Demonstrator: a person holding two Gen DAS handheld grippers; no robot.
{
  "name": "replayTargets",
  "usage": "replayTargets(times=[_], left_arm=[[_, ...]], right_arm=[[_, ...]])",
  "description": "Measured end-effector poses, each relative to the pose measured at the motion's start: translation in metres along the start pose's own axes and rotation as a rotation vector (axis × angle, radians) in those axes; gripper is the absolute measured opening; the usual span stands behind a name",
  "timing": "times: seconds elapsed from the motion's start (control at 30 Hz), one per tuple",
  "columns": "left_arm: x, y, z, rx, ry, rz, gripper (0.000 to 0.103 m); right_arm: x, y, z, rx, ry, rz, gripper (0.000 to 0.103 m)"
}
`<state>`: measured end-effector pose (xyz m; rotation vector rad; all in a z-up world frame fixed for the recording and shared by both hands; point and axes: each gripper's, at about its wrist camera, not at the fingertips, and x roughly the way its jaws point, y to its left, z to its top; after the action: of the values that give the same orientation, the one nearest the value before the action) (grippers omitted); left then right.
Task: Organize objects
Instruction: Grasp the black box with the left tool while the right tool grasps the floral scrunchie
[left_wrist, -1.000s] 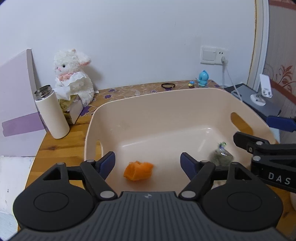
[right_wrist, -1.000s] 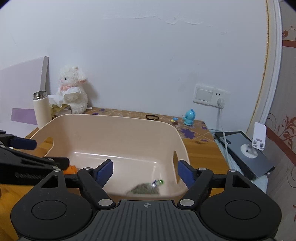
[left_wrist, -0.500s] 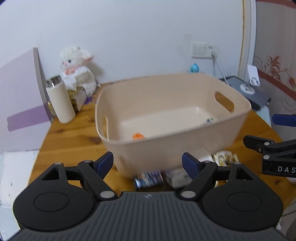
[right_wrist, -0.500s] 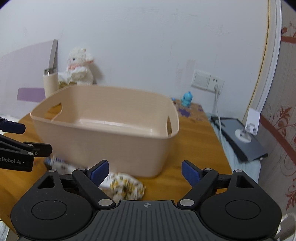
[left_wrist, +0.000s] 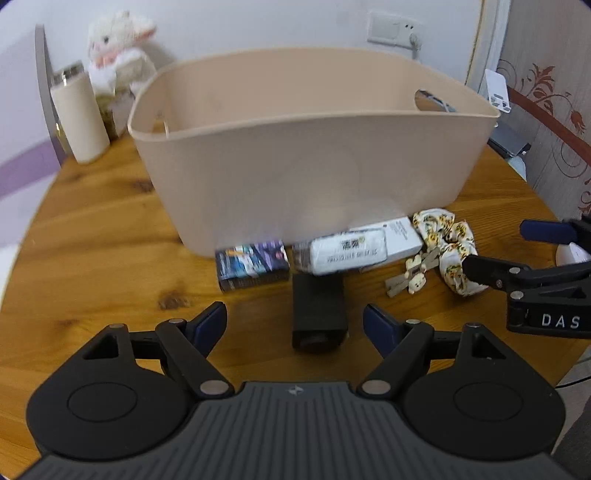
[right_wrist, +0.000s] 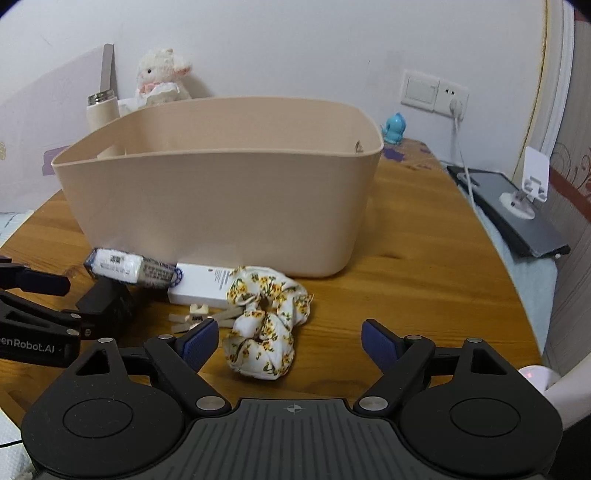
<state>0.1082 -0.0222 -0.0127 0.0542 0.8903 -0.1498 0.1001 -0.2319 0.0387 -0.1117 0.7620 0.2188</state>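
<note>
Two claws hover low over the wooden surface (left_wrist: 92, 229), both with fingers spread apart and nothing between them. The left claw (left_wrist: 294, 320) points at a black block (left_wrist: 318, 314) lying just ahead of its tips; the right claw (right_wrist: 289, 338) faces a floral scrunchie (right_wrist: 266, 321). A beige bin (right_wrist: 221, 206) stands upright behind a row of loose things at its near wall — a dark printed box (left_wrist: 252, 265), a white wrapped packet (left_wrist: 347, 254) resting partly on a flat white box (right_wrist: 201, 284), and small pale clips (left_wrist: 413, 273) beside the scrunchie. Farther back, by the wall, stand a cream flask (left_wrist: 79, 110) and a plush lamb (left_wrist: 120, 48); a blue figurine (right_wrist: 394, 127) sits near the socket.
</note>
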Motion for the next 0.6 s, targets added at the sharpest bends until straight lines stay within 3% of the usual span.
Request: replayTargets(times=[0.17, 0.3, 0.4, 0.47, 0.53, 0.6], left_arm=[[0.013, 0.004, 0.001, -0.041, 0.035, -0.014, 0.080], [0.018, 0.005, 0.003, -0.054, 0.046, -0.026, 0.075], [0.019, 0.001, 0.004, -0.020, 0.033, -0.015, 0.063], [0.018, -0.002, 0.005, -0.002, 0.028, -0.020, 0.044], [0.016, -0.004, 0.005, 0.013, 0.029, -0.028, 0.034], [0.014, -0.005, 0.004, 0.018, 0.031, -0.028, 0.034]], right_arm=[[0.013, 0.002, -0.005, -0.009, 0.020, 0.007, 0.077], [0.020, 0.004, -0.007, 0.001, 0.035, 0.026, 0.060], [0.019, 0.007, -0.006, -0.002, 0.030, 0.038, 0.039], [0.017, 0.007, -0.005, 0.003, 0.031, 0.048, 0.021], [0.015, 0.007, -0.005, 0.010, 0.026, 0.038, 0.015], [0.011, 0.005, -0.006, 0.019, 0.018, 0.027, 0.013]])
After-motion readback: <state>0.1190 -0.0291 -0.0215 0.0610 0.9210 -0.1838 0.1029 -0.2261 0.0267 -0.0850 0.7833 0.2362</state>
